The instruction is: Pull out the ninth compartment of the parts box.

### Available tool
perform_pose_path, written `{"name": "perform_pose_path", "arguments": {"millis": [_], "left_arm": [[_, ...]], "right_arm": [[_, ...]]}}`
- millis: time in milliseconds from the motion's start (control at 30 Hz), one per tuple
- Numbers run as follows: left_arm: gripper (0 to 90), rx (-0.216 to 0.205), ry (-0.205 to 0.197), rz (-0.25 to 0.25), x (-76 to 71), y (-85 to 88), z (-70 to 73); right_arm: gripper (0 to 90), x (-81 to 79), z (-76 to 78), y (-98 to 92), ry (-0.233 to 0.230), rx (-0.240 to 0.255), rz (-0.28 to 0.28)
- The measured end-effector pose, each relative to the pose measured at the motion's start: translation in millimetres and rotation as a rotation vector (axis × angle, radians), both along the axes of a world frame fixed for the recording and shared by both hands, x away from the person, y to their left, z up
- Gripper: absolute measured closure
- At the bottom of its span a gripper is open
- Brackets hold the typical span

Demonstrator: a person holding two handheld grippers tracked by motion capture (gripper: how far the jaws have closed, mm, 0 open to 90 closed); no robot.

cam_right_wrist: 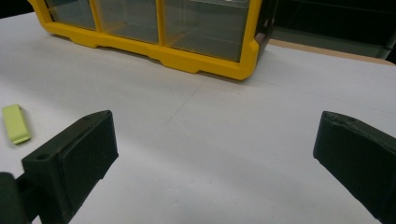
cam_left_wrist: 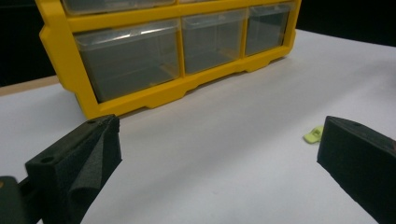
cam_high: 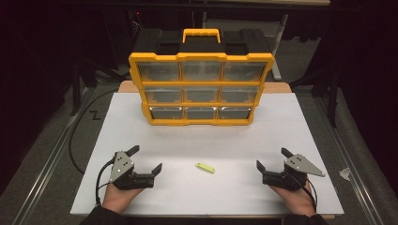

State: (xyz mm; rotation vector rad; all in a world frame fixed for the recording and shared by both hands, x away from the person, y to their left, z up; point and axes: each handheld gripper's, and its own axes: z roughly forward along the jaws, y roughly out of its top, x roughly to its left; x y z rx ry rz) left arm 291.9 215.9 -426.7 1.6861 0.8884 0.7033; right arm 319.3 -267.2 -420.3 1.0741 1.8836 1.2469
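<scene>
In the high view the small yellow-green clip (cam_high: pixel 205 167) lies flat on the white tabletop (cam_high: pixel 281 122), low in the frame and a little left of centre, between the left gripper (cam_high: pixel 144 159) at lower left and the right gripper (cam_high: pixel 272 159) at lower right. Both sets of fingers stand wide apart and hold nothing; each rests low over the tabletop near its front edge. The clip's long axis runs from upper left to lower right of that frame, only slightly off the line that joins the two grippers, so a pinch across its narrow width would probably call for fingers closing roughly front to back. It looks a shade nearer the left gripper than the right, though the gap is not great (either hand could fairly reach it). In the left gripper view the clip (cam_left_wrist: pixel 314 134) peeks out at mid right, just beside the right-hand finger (cam_left_wrist: pixel 359 163) and partly hidden by it; in the right gripper view it (cam_right_wrist: pixel 16 123) lies at the far left, outside the span of the fingers. The yellow drawer organizer (cam_high: pixel 202 84) stands well apart from it, at the top centre of the high view, all nine clear drawers shut as far as can be told.
</scene>
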Motion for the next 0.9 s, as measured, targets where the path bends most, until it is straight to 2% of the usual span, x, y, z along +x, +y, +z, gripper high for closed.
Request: {"name": "perform_pose_path", "arguments": {"millis": [133, 567, 900], "left_arm": [[0.2, 0.002, 0.003, 0.003, -0.6, -1.0, -0.5], [0.2, -0.015, -0.006, 0.014, -1.9, 1.9, -0.2], [0.2, -0.016, -0.012, 0.001, -1.3, 0.3, -1.8]], "right_arm": [[1.0, 1.0, -0.9, 1.7, -0.005, -0.018, 0.008], [1.0, 1.2, -0.6, 5.6, -0.012, -0.026, 0.016], [1.0, 4.2, 0.9, 4.9, -0.010, -0.020, -0.011]]}}
